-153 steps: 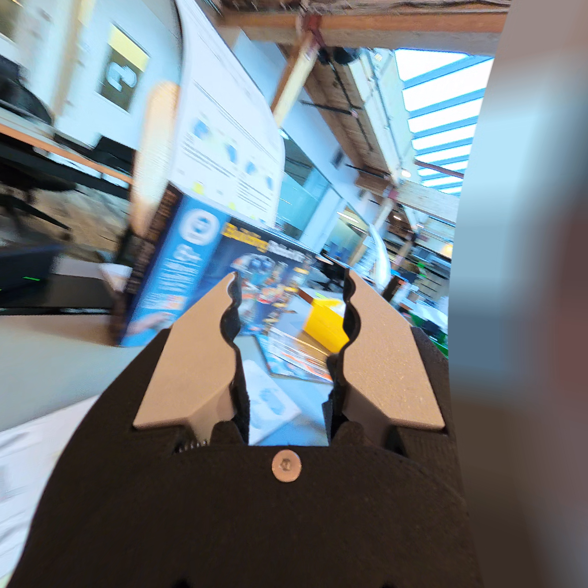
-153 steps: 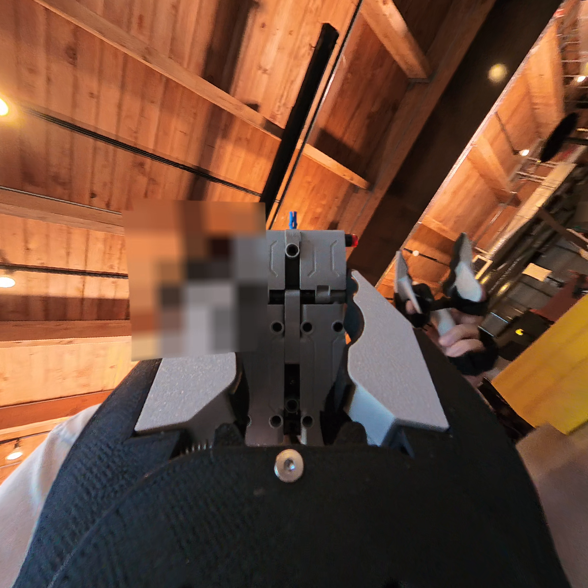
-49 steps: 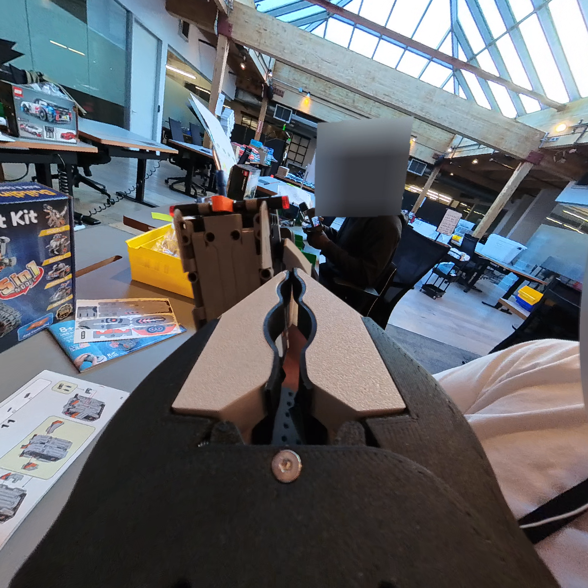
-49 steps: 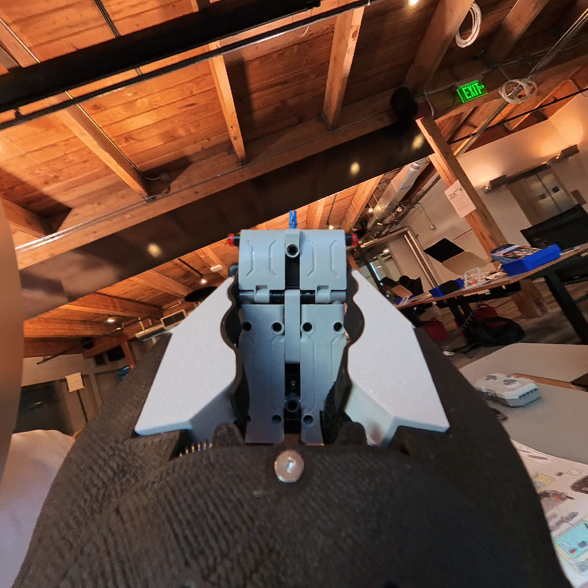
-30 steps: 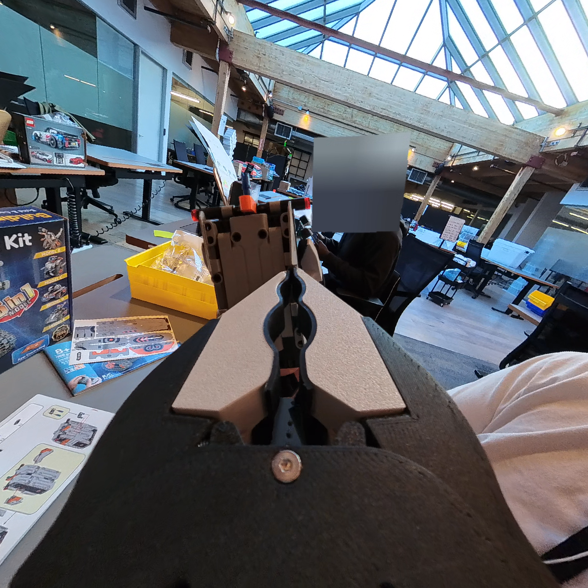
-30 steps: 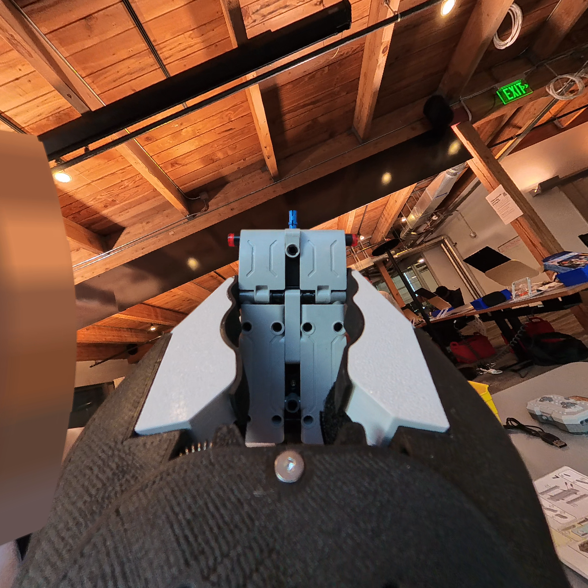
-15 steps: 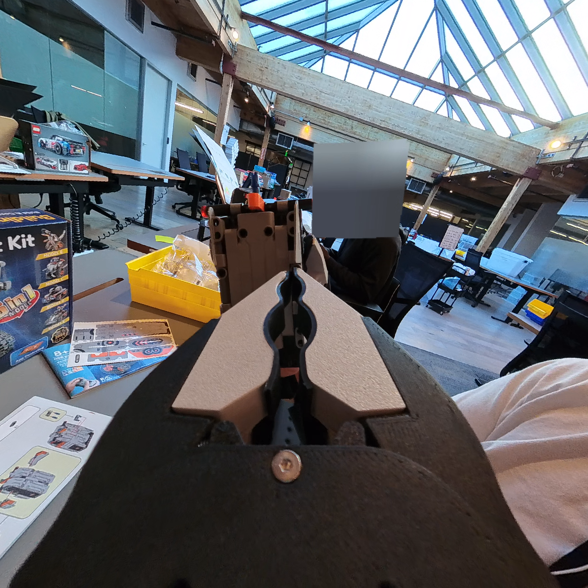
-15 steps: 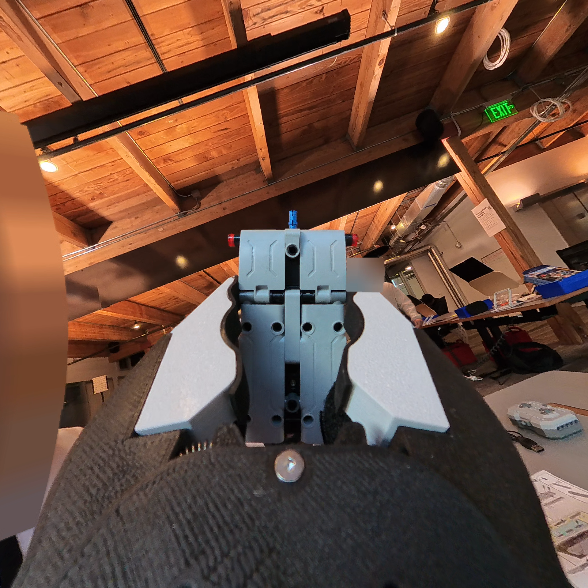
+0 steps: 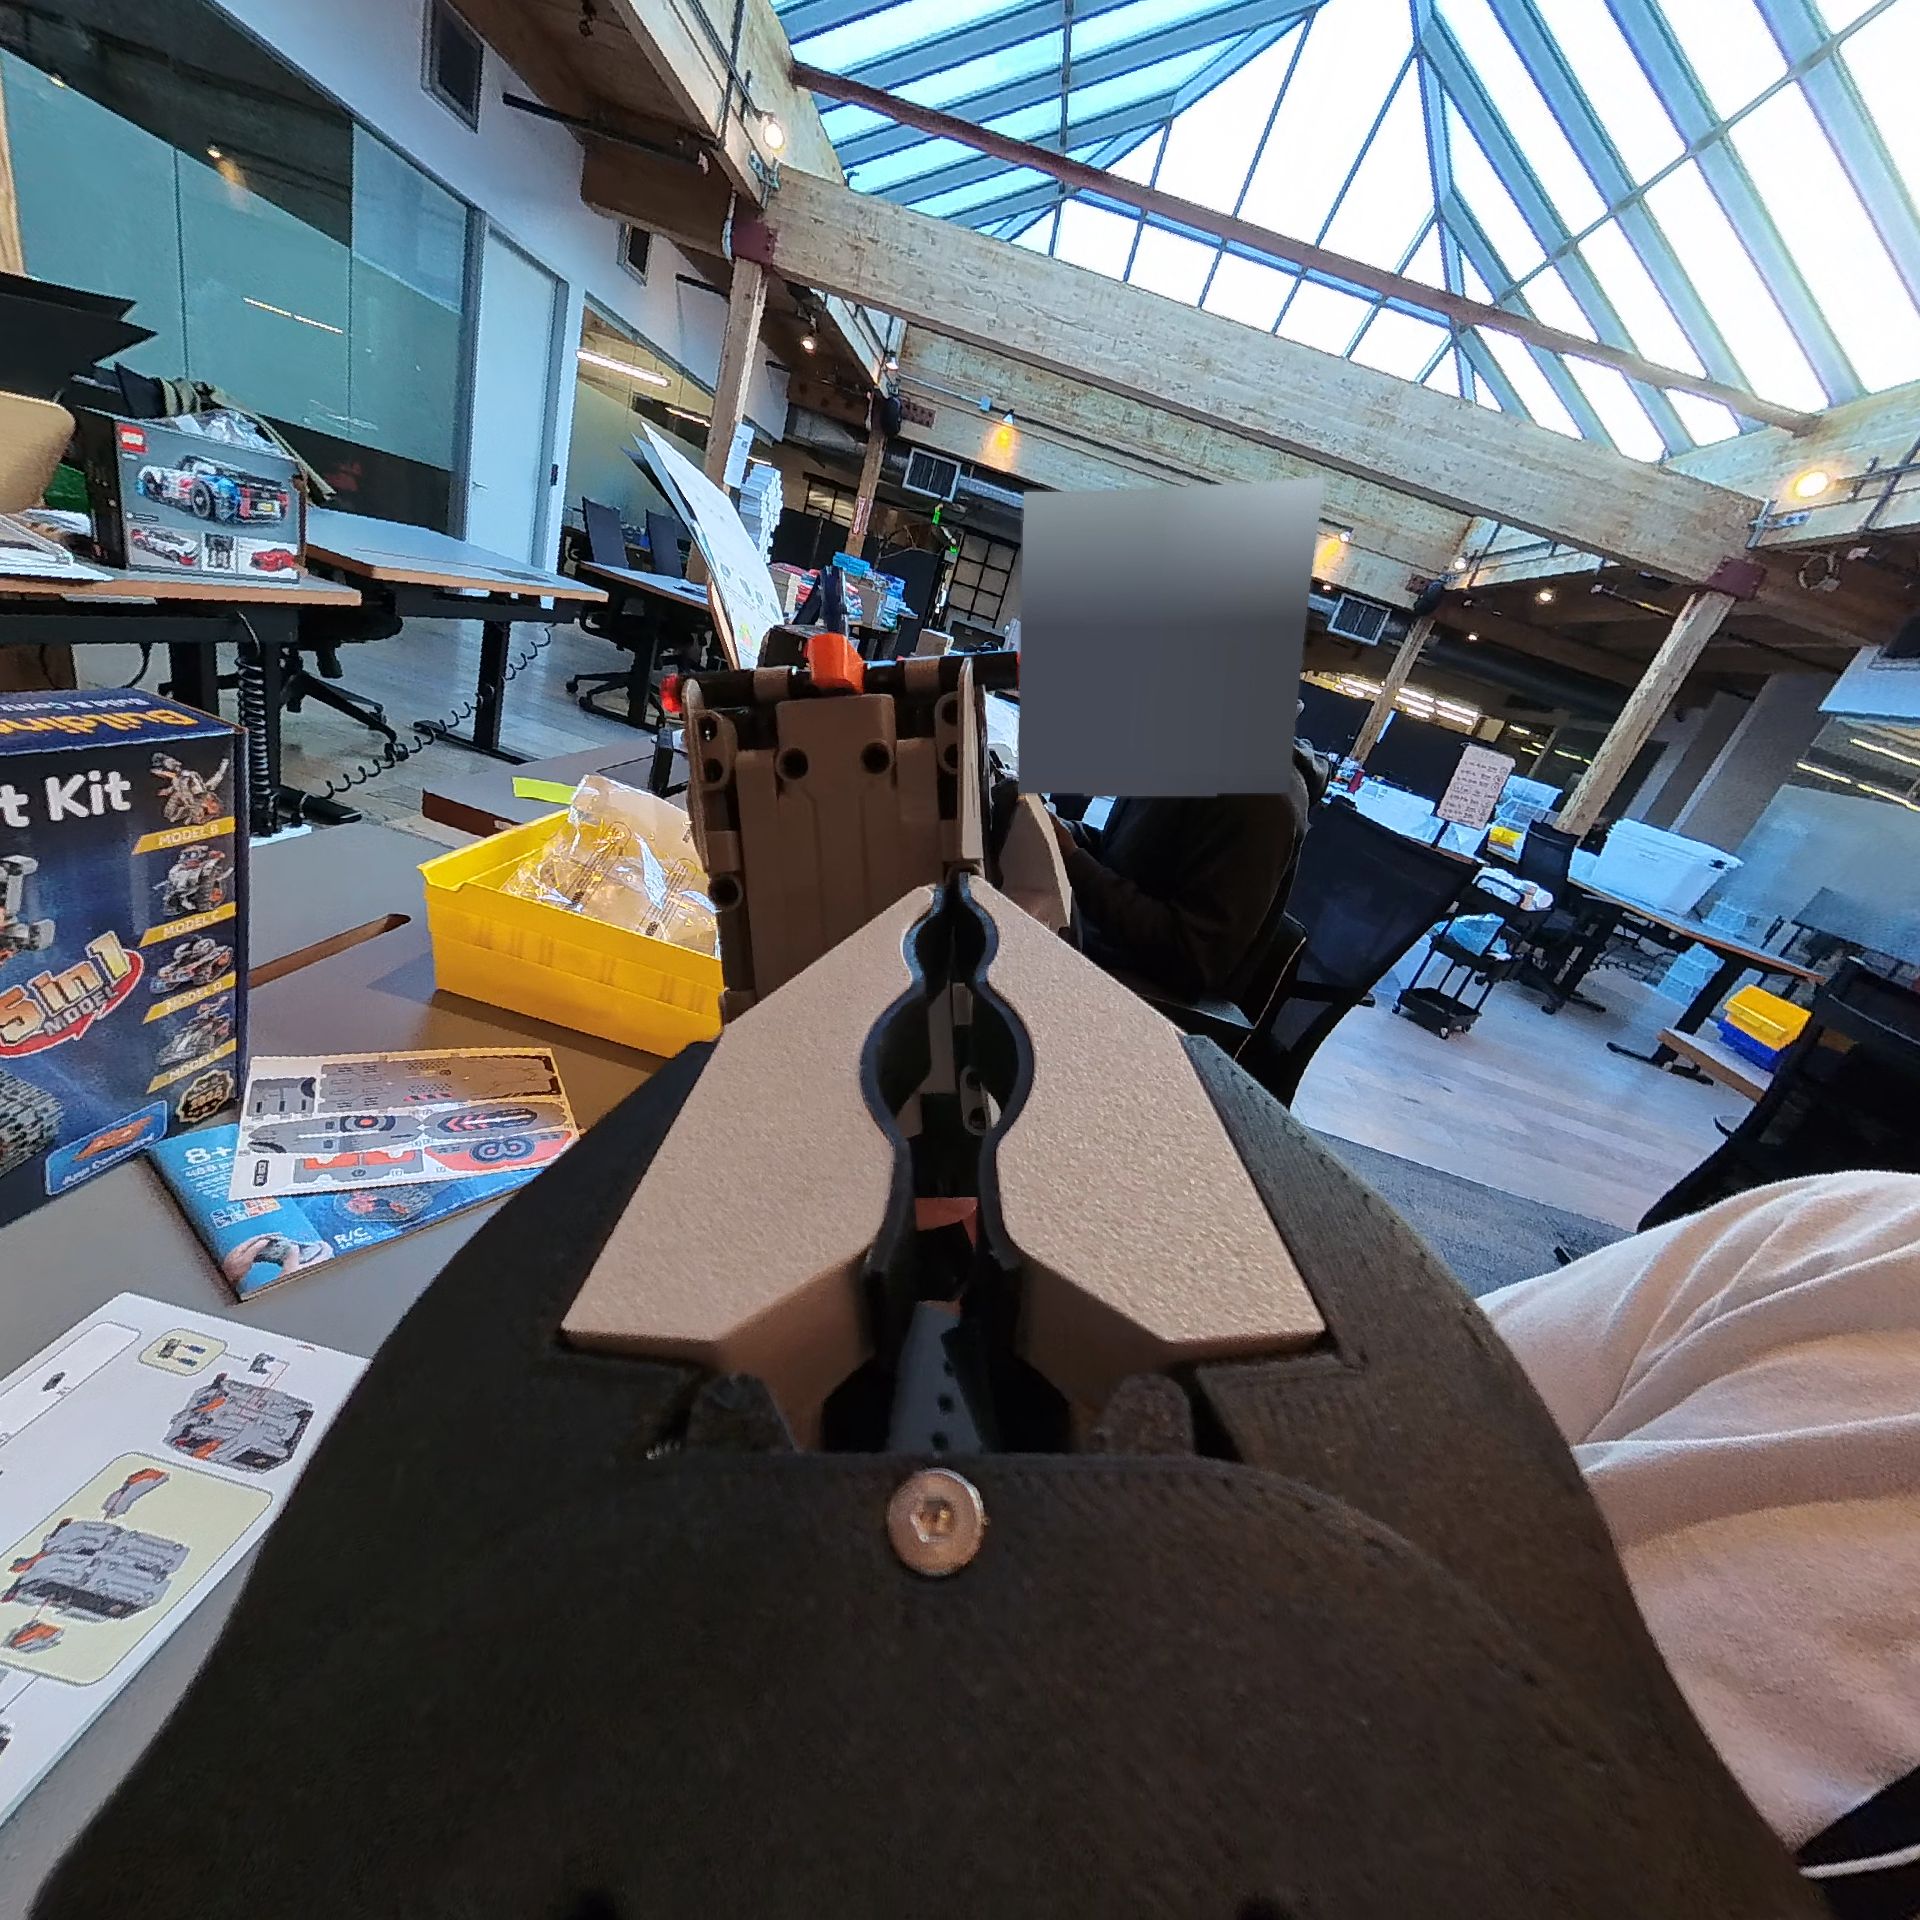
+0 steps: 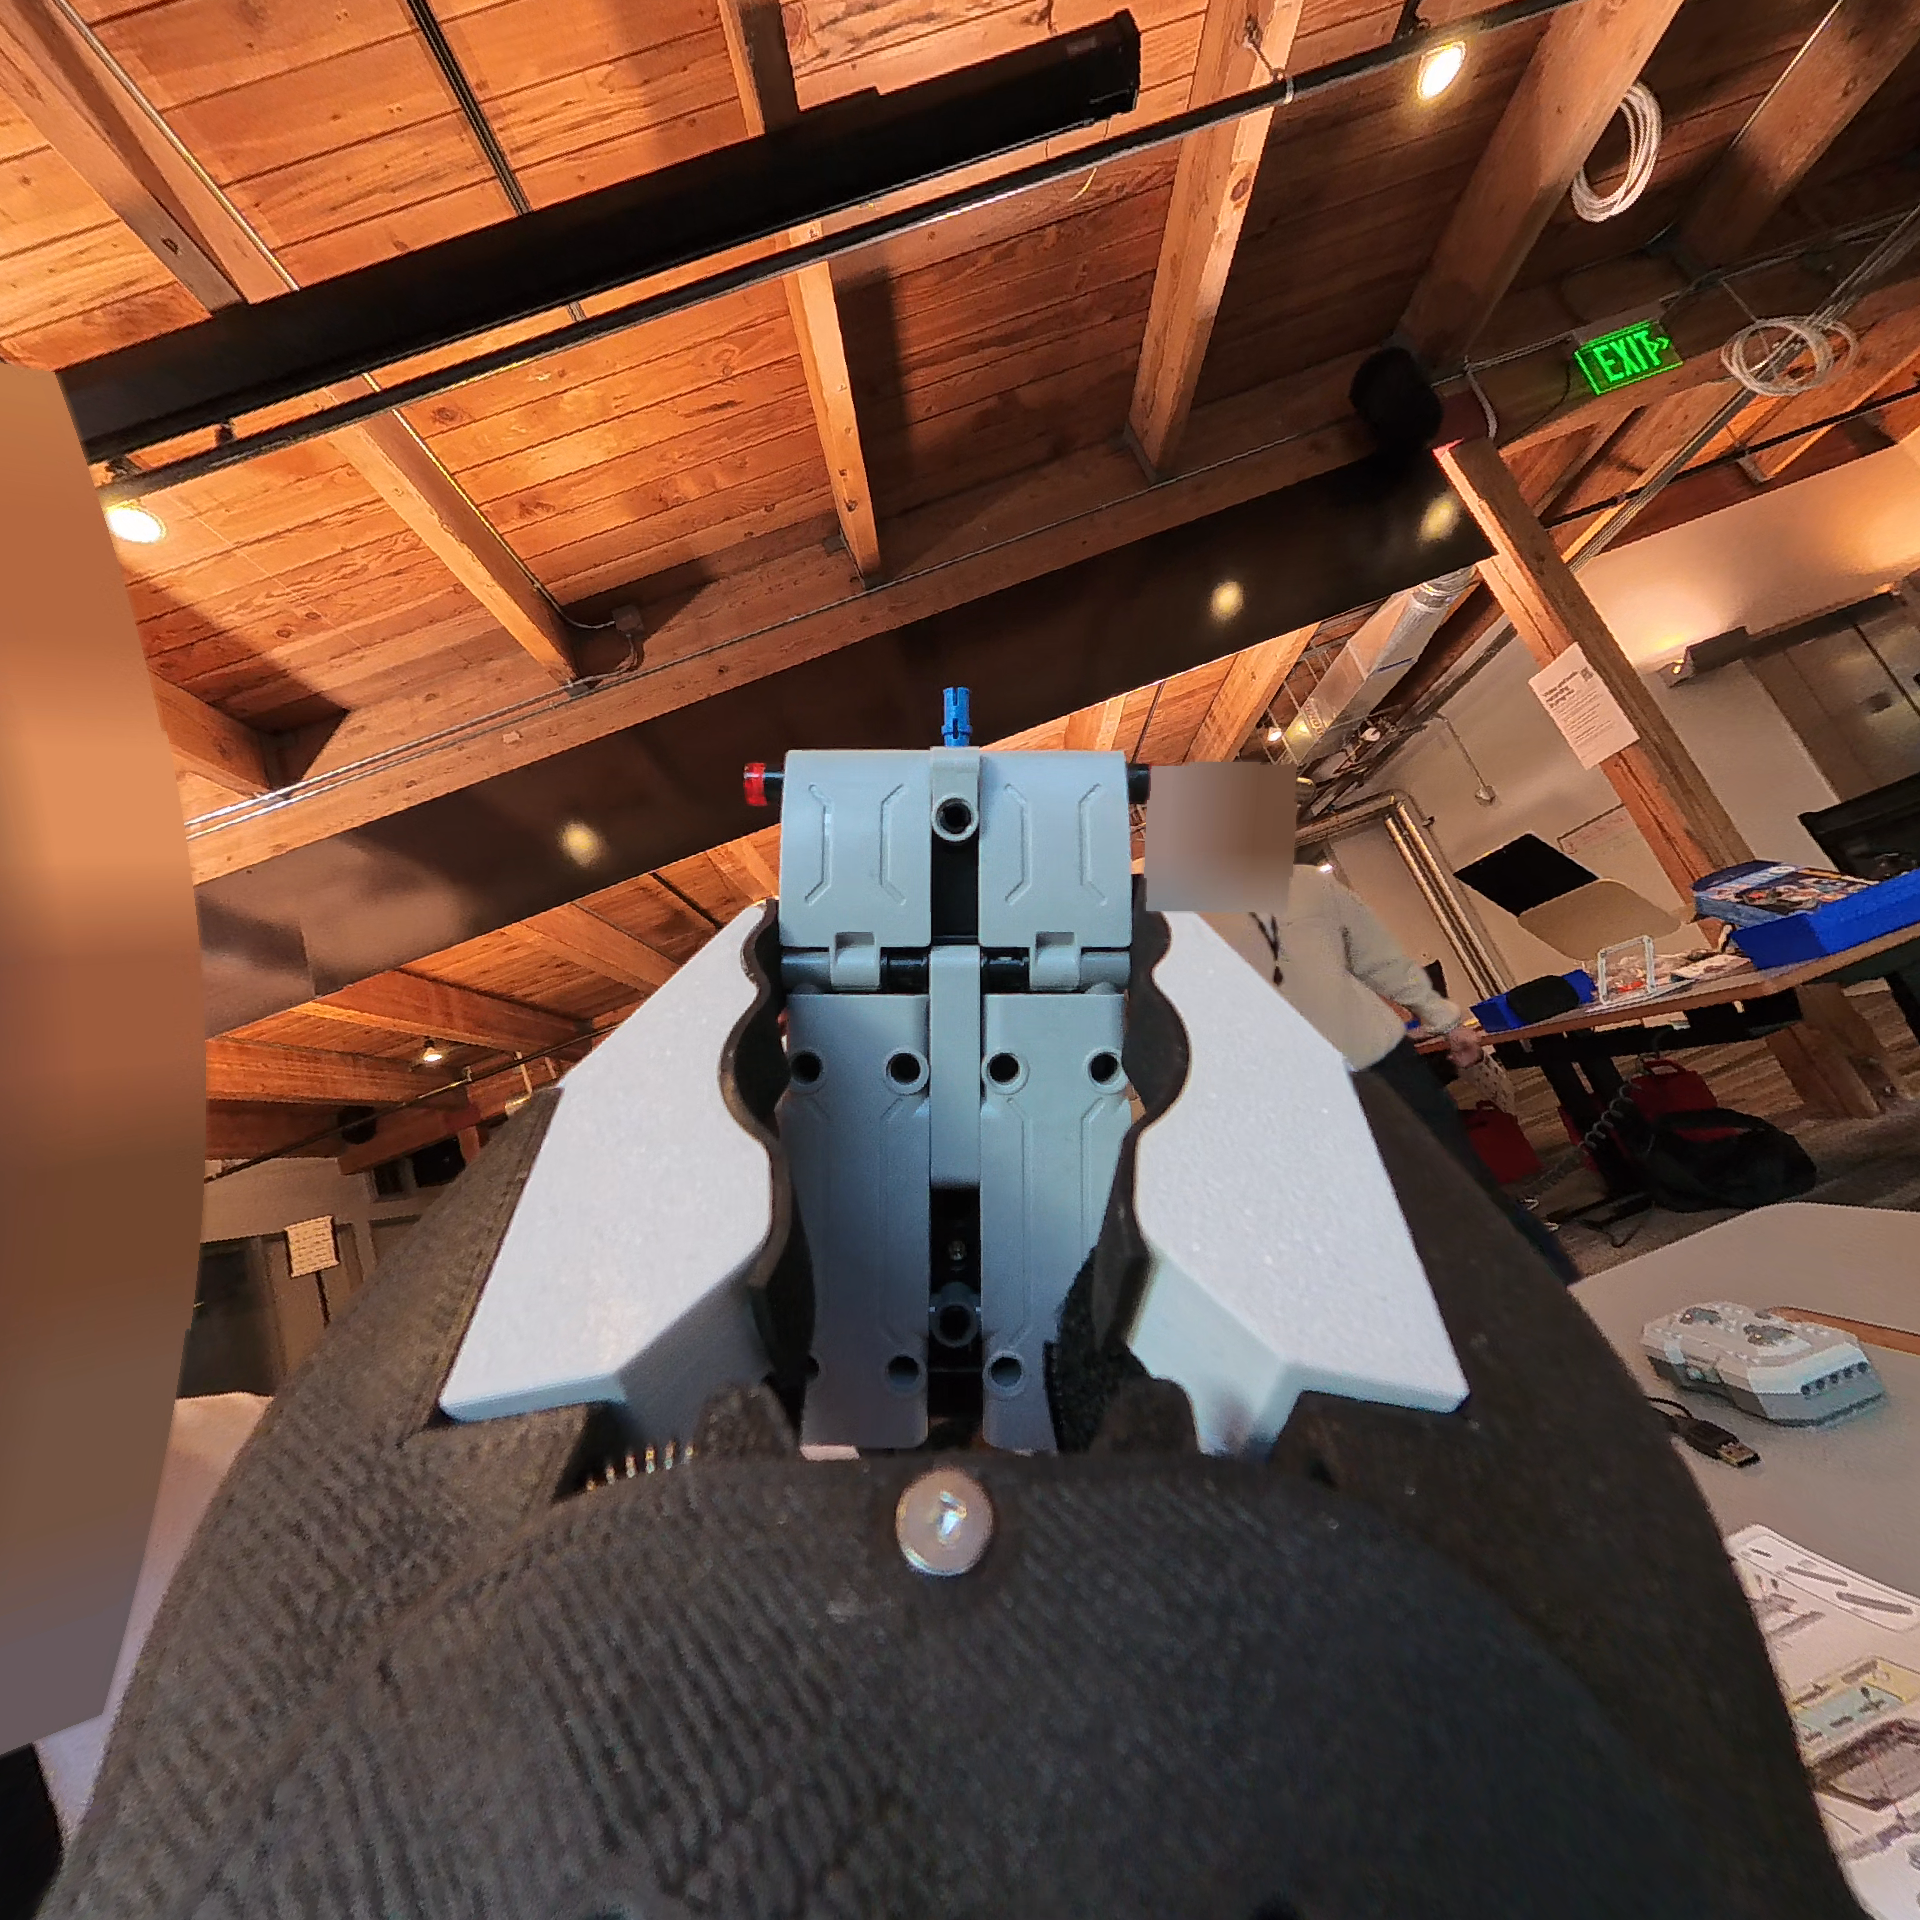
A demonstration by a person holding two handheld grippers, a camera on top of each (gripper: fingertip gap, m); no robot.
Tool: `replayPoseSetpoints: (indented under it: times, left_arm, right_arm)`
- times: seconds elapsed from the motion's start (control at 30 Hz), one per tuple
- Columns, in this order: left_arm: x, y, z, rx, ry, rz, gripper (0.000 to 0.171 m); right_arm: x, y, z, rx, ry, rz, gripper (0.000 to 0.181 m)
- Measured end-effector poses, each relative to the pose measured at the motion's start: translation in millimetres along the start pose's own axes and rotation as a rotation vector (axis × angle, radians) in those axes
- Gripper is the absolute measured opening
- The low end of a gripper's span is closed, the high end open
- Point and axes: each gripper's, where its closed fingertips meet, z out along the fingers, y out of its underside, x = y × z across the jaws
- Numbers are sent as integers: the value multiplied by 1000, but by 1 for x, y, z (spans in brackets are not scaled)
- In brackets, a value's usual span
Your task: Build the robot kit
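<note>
Grey brick assembly [image 10: 951, 1081] sat upright, clamped between right gripper [image 10: 951, 935] jaws, raised toward the ceiling. Left gripper [image 9: 954, 904] was pinched nearly closed on a thin dark part [image 9: 940, 1392], just beside the assembly. Yellow tray [image 9: 566, 961] and instruction sheet [image 9: 114, 1496] lay on table [image 9: 332, 914].

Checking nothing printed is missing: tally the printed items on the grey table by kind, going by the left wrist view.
Kit box: 1
Sticker sheet: 1
Booklet: 1
Instruction sheet: 1
Total: 4
</note>
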Motion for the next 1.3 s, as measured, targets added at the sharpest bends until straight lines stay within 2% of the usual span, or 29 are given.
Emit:
replayPoseSetpoints:
  times: [1.1, 1.17, 1.23, 1.3]
  left_arm:
    - [5, 3, 6, -5, 10, 14, 0]
    - [10, -6, 0, 65, 29, 16, 0]
    - [18, -17, -13, 161, 56, 35, 0]
    - [22, -21, -25, 230, 74, 24, 14]
  right_arm:
    - [-2, 0, -6, -4, -16, 28, 64]
    - [-8, -6, -10, 25, -92, 76, 64]
    - [-23, -12, -17, 35, -281, 238, 64]
    - [-38, -18, -29, 14, -512, 449, 64]
